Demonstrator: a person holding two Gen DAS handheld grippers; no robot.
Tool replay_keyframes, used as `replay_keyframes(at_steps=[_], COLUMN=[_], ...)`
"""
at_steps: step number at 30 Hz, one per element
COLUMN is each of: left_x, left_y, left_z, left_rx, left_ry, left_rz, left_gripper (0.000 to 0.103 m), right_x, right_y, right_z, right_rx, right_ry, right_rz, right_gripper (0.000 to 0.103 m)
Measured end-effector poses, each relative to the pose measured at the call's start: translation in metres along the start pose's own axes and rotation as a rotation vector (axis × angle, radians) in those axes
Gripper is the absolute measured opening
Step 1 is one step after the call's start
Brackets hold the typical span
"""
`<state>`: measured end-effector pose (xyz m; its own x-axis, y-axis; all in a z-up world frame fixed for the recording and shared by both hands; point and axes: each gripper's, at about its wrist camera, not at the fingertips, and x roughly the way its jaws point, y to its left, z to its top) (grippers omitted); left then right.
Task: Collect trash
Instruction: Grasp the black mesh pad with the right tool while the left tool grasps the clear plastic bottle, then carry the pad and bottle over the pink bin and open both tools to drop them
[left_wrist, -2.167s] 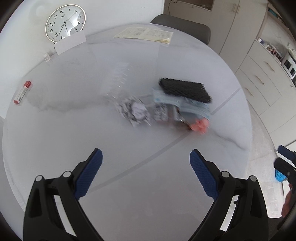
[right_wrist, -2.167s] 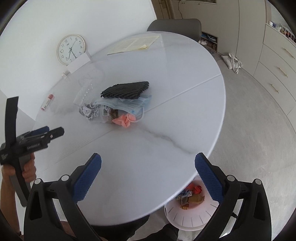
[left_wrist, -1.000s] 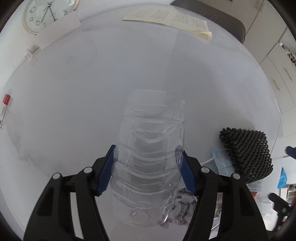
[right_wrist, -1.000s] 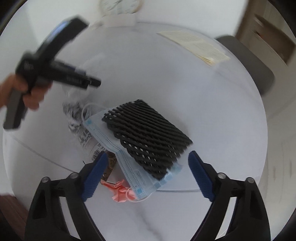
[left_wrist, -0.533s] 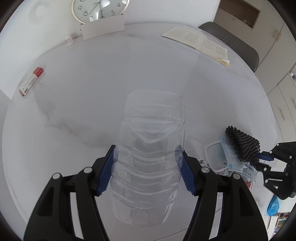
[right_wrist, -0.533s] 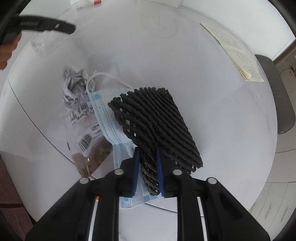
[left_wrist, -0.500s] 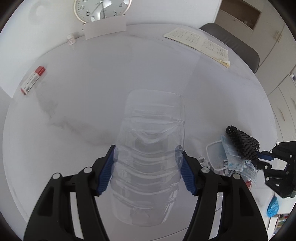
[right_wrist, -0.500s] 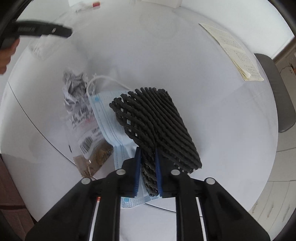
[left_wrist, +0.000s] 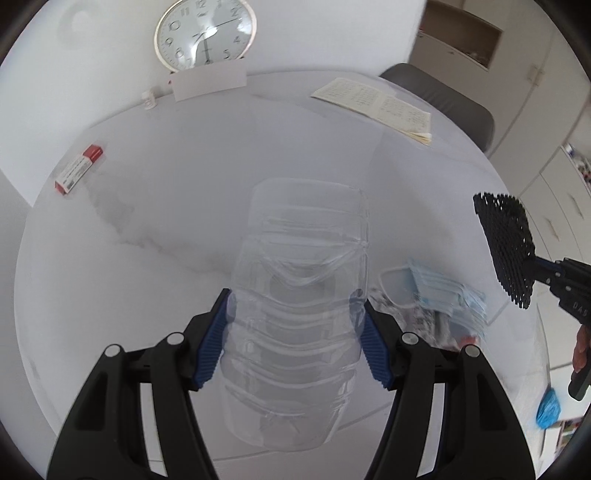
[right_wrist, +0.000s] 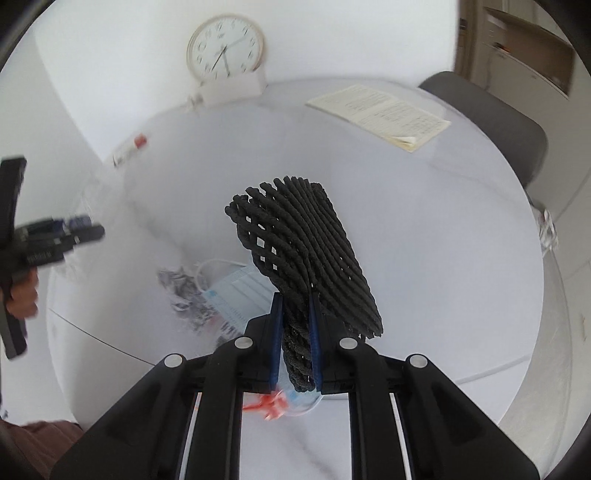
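Round white marble-look table (left_wrist: 184, 192), as I see it.
On it I see a blue pleated face mask (right_wrist: 236, 295), crumpled printed wrapper (right_wrist: 181, 291), open paper booklet (left_wrist: 373, 103), red-capped white tube (left_wrist: 77, 168).

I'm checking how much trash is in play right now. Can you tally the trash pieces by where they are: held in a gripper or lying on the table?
Held in a gripper: 2 (clear plastic container in the left gripper, black foam net in the right gripper)
Lying on the table: 3 that I can make out (blue face mask, crumpled printed wrapper, orange scrap)
Total: 5
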<state>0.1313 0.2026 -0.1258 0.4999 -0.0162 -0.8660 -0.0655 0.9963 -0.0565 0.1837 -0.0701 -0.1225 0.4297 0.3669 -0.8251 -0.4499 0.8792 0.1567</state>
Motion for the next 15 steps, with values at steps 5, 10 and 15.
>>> replay_keyframes(at_steps=[5, 10, 15], left_x=[-0.024, -0.042, -0.055], left_y=[-0.037, -0.082, -0.136], left_z=[-0.038, -0.087, -0.132], left_rx=[0.073, 0.153, 0.283], left_ry=[0.018, 0.073, 0.117], left_rz=[-0.059, -0.128, -0.194], left_gripper=[0.063, 0.063, 0.063], right_x=[-0.051, -0.096, -0.126], right_y=[0.005, 0.006, 0.007], right_z=[-0.062, -0.138, -0.211], right_rx=[0.136, 0.262, 0.350], right_ry=[-0.082, -0.090, -0.062], right_rz=[0.001, -0.010, -0.041], right_gripper=[0.014, 0.014, 0.014])
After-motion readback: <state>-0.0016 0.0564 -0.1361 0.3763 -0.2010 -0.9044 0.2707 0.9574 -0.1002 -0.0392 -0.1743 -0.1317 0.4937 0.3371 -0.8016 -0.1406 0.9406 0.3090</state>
